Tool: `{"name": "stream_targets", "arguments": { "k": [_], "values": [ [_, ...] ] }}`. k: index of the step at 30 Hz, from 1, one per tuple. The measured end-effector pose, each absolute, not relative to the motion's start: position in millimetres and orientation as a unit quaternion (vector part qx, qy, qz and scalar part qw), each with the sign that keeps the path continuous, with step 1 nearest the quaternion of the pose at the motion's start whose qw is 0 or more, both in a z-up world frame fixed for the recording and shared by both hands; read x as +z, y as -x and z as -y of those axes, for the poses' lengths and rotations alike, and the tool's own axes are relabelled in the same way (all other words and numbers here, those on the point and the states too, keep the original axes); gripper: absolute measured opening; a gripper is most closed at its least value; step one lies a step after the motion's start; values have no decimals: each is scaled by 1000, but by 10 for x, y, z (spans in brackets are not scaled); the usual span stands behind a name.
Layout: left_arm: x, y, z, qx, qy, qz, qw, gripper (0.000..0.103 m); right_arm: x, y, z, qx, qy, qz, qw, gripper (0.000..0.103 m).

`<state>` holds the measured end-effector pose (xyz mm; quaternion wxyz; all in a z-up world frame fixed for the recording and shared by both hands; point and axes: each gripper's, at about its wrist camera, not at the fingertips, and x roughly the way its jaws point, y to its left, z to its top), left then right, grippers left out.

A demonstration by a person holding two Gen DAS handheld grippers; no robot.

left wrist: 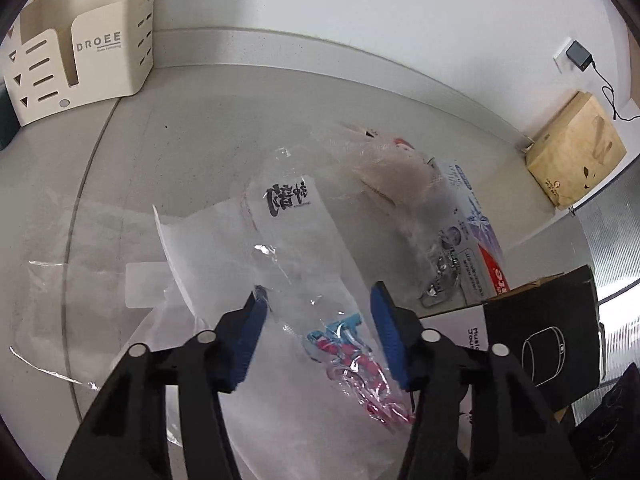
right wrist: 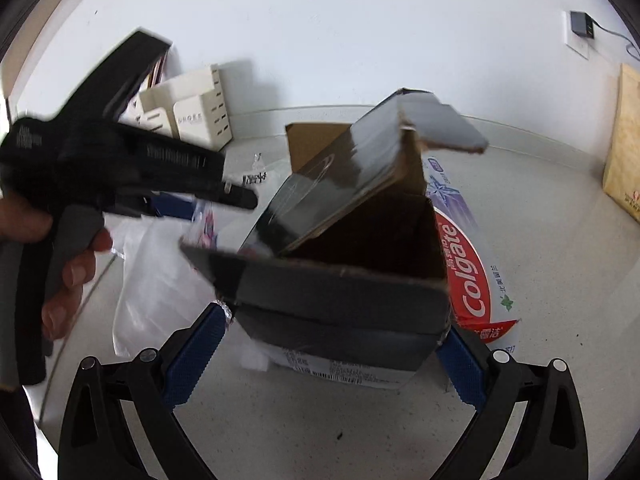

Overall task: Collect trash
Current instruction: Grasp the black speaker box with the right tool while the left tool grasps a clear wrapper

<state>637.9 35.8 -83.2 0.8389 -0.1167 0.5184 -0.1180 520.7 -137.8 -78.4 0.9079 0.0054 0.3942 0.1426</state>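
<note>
My left gripper (left wrist: 318,300) is open, its blue pads (left wrist: 250,332) on either side of a clear plastic wrapper (left wrist: 304,240) with black characters and a pink and blue printed end. The wrapper lies over a white plastic bag (left wrist: 208,248). Beyond it lie crumpled tissue in film (left wrist: 394,178) and a Colgate toothpaste box (left wrist: 476,232). My right gripper (right wrist: 336,320) is shut on an open black cardboard box (right wrist: 352,264), flaps up, pads on its two sides. The toothpaste box (right wrist: 468,272) lies behind it. The left gripper (right wrist: 132,172) shows at left, held by a hand.
A cream DROEE desk organizer (left wrist: 88,56) stands at the back left against the wall. A brown paper bag (left wrist: 576,160) stands at the back right near a plugged-in charger (left wrist: 580,58). Thin clear film (left wrist: 44,300) lies on the grey table at left.
</note>
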Motion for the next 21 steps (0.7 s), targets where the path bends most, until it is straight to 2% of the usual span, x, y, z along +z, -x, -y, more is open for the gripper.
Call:
{"name": "stream_targets", "arguments": {
  "k": [1,2,5,6,9,11,21],
  "values": [
    [-856,-6378,-364,-118,116,-519,838,46,-781,-5222,1385,138,-10,-392,909,100],
    [-871,-6377,-373,-118,115,-519,838,35,-783,-5246,1378,138,-13,-395,908,100],
    [-881,-6347,-425,-123,129,-515,838,17,-798,-5295,1331,131,-10,-401,907,100],
    [-873,-6334,-442,-122,131,-512,840,14,-798,-5299,1315,132,-9,-399,907,100],
    [-835,-6269,-485,-133,135,-503,843,12,-796,-5306,1280,128,-3,-395,910,98],
    [-798,-6211,-514,-136,135,-497,846,11,-801,-5322,1299,116,-4,-395,911,86],
    [-451,-5802,-892,-148,152,-452,866,10,-739,-5281,1322,129,-30,-386,913,83]
  ]
}}
